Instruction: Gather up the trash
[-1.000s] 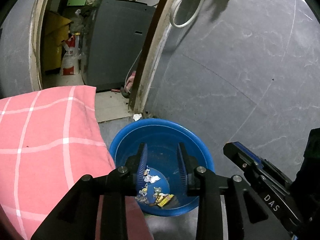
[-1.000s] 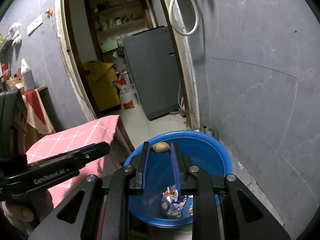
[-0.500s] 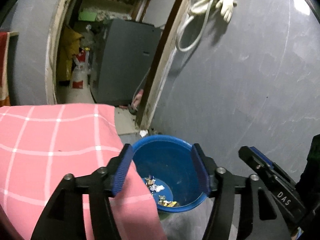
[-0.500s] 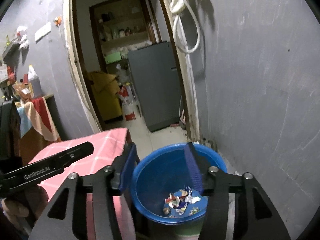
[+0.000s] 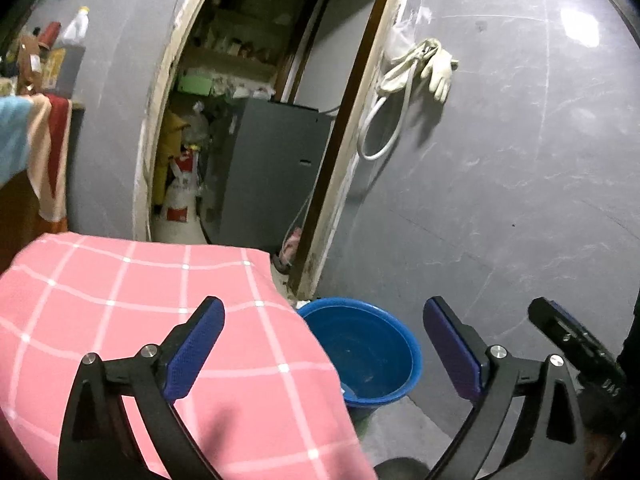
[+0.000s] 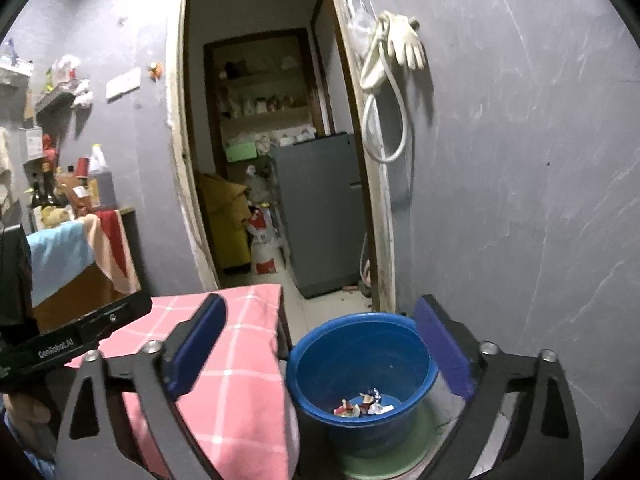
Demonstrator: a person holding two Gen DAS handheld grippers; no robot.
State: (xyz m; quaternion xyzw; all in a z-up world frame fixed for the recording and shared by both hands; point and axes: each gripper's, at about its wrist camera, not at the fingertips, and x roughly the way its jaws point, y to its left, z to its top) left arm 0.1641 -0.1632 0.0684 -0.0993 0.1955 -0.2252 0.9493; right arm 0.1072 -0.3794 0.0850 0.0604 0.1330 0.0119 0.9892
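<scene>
A blue bucket (image 6: 360, 436) stands on the floor by the grey wall, with several crumpled paper scraps (image 6: 366, 402) at its bottom. My right gripper (image 6: 320, 308) hangs above and short of it, jaws opening wide, nothing between them. My left gripper (image 5: 323, 312) is over the corner of the pink checked cloth (image 5: 140, 320), jaws also opening and empty, with the bucket (image 5: 414, 360) below and ahead. Part of the right gripper's body (image 5: 568, 336) shows at the lower right of the left wrist view. The left gripper's body (image 6: 80, 340) shows at the left of the right wrist view.
The pink cloth (image 6: 240, 360) drapes over a table edge beside the bucket. Behind is a doorway with a grey fridge (image 6: 320, 208) and yellow boxes. A white hose and glove (image 5: 436, 68) hang on the wall. A cabinet with towels and bottles (image 6: 80, 248) stands left.
Both grippers rose and drew back from over the bucket while their jaws spread from nearly shut to wide. A brown lump seen at the right gripper's tips a second ago is gone from view.
</scene>
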